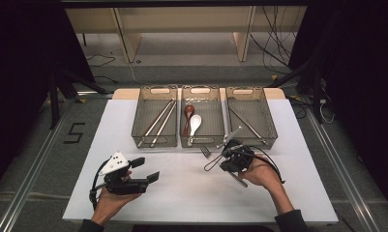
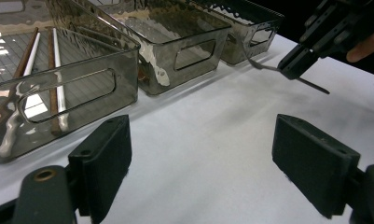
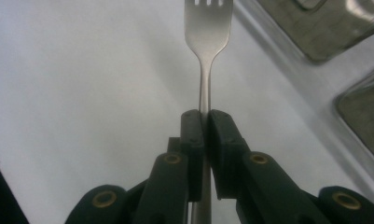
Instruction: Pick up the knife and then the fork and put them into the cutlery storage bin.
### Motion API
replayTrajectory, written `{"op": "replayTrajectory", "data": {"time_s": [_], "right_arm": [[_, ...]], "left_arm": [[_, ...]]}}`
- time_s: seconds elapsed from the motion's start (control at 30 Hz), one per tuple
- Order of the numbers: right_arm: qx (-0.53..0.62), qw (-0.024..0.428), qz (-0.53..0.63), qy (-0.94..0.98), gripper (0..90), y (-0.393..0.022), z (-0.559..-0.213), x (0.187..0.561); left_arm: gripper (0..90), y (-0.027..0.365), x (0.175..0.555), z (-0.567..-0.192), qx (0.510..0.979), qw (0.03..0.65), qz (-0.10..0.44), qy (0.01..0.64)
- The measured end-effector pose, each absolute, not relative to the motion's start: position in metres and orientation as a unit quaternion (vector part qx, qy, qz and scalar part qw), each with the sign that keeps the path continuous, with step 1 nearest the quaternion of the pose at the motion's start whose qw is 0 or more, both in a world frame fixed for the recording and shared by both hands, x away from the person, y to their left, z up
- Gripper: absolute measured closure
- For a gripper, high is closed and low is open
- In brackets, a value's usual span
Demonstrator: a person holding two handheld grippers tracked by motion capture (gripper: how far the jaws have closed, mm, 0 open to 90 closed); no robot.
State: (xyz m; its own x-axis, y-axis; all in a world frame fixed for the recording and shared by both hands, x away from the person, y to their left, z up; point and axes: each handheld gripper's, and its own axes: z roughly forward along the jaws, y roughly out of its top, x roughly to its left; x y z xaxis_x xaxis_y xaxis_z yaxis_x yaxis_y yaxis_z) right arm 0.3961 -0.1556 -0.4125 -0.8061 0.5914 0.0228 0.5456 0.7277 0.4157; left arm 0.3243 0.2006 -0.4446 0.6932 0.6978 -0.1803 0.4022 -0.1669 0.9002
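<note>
**Fork clamped in right gripper, in front of 3 trays**

Item 1: fork [image 3: 205, 28]. Metal, 4 tines. Pinched at the handle between the 2 black jaws of the right gripper [image 3: 204, 116], jaws closed tight on it. Tined head pointing straight out beyond the jaw tips, handle running back between the jaws toward the hand. In the high view, fork [image 1: 206, 152] just in front of the middle tray [image 1: 201, 142], head toward the left, right gripper [image 1: 229, 153] near the tray's front wall. Seen from the left gripper view, fork [image 2: 268, 68] apparently clear of the white table [image 2: 198, 140].

Item 2: left gripper [image 1: 148, 170]. Jaws wide apart, nothing between them, over bare table, well apart from the fork.

Item 3: 3 smoked trays in a row. Left tray [image 1: 154, 142] with chopsticks [image 1: 157, 123]; middle tray with 2 spoons [image 1: 191, 121]; right tray [image 1: 271, 128] with more utensils.
</note>
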Motion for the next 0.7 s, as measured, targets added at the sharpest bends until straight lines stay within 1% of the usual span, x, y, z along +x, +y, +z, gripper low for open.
{"op": "replayTrajectory", "data": {"time_s": [0.3,0.5,0.7], "right_arm": [[0.317,0.063,0.258,0.91,85.1,-0.166,-0.389,0.403],[0.337,0.08,0.301,0.888,85.1,-0.179,-0.369,0.41],[0.355,0.102,0.321,0.872,85.0,-0.191,-0.353,0.42]], "left_arm": [[19.5,0.201,0.324,-0.444,0.75,0.532,0.139,0.367],[19.5,0.201,0.324,-0.445,0.749,0.533,0.139,0.367],[19.5,0.201,0.324,-0.444,0.75,0.533,0.14,0.366]]}}
